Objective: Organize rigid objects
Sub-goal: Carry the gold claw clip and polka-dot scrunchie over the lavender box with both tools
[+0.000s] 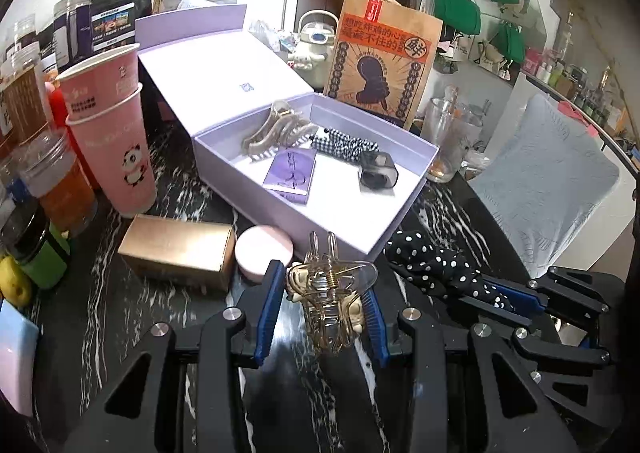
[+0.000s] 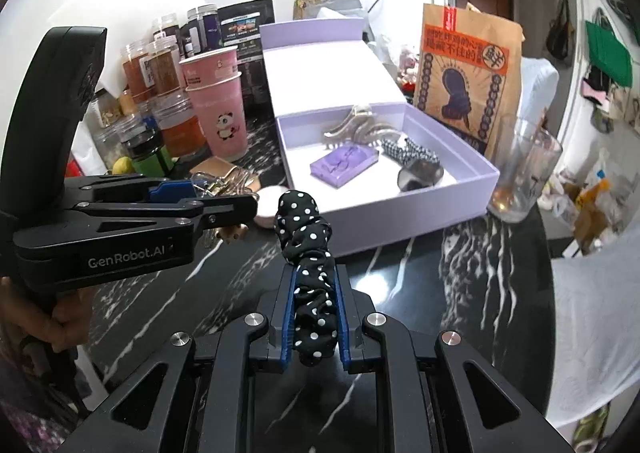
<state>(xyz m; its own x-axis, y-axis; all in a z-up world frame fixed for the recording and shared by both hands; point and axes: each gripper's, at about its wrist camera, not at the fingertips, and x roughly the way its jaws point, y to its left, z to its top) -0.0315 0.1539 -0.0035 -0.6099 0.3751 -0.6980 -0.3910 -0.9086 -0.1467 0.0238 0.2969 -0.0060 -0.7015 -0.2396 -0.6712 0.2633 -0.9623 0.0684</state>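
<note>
Left wrist view: our left claw (image 1: 326, 317) is closed on a gold wire hair clip (image 1: 330, 293), its blue pads pressing the clip from both sides above the black marbled worktop (image 1: 180, 333). Ahead of this claw sits the open lilac box (image 1: 304, 213), holding a beige hair claw clip (image 1: 276, 131), a checked scrunchie (image 1: 344, 143), a small purple box (image 1: 290, 175) and a dark grey case (image 1: 378, 173). Ahead and to the left lie a gold carton (image 1: 178, 251) and a pink round compact (image 1: 264, 253), with stacked pink cups (image 1: 116, 133) beyond. Right wrist view: our right claw (image 2: 312, 317) is nearly closed around a black polka-dot scrunchie (image 2: 308, 253), which stands up between the pads, just short of the box's near wall.
</note>
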